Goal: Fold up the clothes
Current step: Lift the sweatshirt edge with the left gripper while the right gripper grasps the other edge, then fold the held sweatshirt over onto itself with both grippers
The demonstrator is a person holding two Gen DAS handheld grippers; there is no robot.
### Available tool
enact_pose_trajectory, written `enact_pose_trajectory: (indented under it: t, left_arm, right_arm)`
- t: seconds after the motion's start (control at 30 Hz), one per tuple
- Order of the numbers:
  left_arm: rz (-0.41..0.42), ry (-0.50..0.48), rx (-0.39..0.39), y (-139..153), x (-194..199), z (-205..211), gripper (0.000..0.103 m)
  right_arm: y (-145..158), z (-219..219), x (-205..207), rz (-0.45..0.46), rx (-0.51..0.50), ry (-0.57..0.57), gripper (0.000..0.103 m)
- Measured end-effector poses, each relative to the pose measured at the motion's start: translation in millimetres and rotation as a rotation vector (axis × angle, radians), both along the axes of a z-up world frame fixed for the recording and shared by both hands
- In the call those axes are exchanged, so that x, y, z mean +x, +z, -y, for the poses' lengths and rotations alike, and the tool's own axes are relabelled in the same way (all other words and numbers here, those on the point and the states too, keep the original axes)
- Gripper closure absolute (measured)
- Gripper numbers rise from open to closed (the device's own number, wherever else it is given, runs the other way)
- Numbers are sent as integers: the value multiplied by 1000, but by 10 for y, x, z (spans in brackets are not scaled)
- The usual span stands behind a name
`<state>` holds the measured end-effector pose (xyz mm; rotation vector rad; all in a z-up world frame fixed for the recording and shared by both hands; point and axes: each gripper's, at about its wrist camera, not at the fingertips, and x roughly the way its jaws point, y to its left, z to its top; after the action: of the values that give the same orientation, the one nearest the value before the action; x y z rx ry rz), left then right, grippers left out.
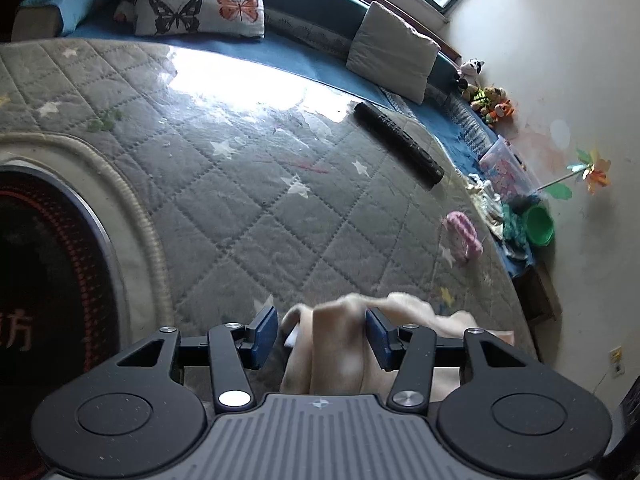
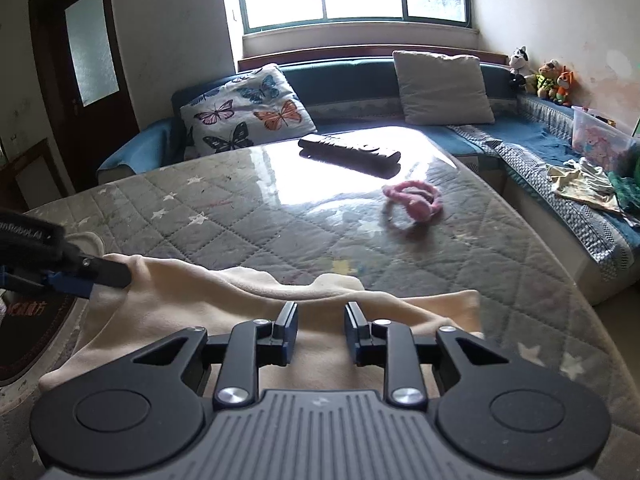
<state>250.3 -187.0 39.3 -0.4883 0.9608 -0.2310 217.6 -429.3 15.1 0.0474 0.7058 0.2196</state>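
Note:
A cream garment [image 2: 224, 308] lies on the near part of the quilted grey table cover [image 2: 280, 216]. In the left wrist view a bunched fold of it [image 1: 340, 344] stands between the fingers of my left gripper [image 1: 322, 334], whose jaws are wide apart, the cloth touching the right pad. My right gripper [image 2: 321, 326] is open just above the garment's near edge, with nothing between its pads. In the right wrist view the left gripper [image 2: 86, 276] shows at the left, at the garment's far left corner.
A black remote [image 2: 348, 153] and a pink fluffy item [image 2: 414, 198] lie farther back on the table. A blue sofa [image 2: 520, 136] wraps the back and right, with cushions, soft toys, a plastic box and loose clothes. A round dark heater [image 1: 44, 272] sits at the left.

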Motion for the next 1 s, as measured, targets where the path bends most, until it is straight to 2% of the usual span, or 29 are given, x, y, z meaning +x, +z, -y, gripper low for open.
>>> enact_pose_trajectory:
  t: [0.17,0.23,0.37,0.47,0.6,0.87,0.93,1.0]
  left_arm:
    - [-16,-7,-93,-65,154,-26,53]
    - [-3,-25,-138,-72,174,-37,61]
    - [28,-79,-196,-91,126,-29,83]
    - [89,-151,-239,-36,-10,-12,85]
    - [146,-260,-242,13,-199,57,85]
    - [221,-441,-182,37,-430,236,84]
    - [226,-457,-158,24,-462,267,84]
    - [215,-441,-167,1,-448,240,84]
  right_arm:
    - [-72,-30,81,-9,3,2,72]
    - [-72,-44,73,-3,-2,5,71]
    - [-71,-60,55,6,-9,16,64]
    - [-79,-63,41,12,-12,18,61]
    - [-93,-60,18,15,-9,22,59]
    - [-104,-62,32,20,-19,25,59]
    - [-107,-71,34,21,-24,27,58]
    - [-108,-75,34,22,-25,27,57]
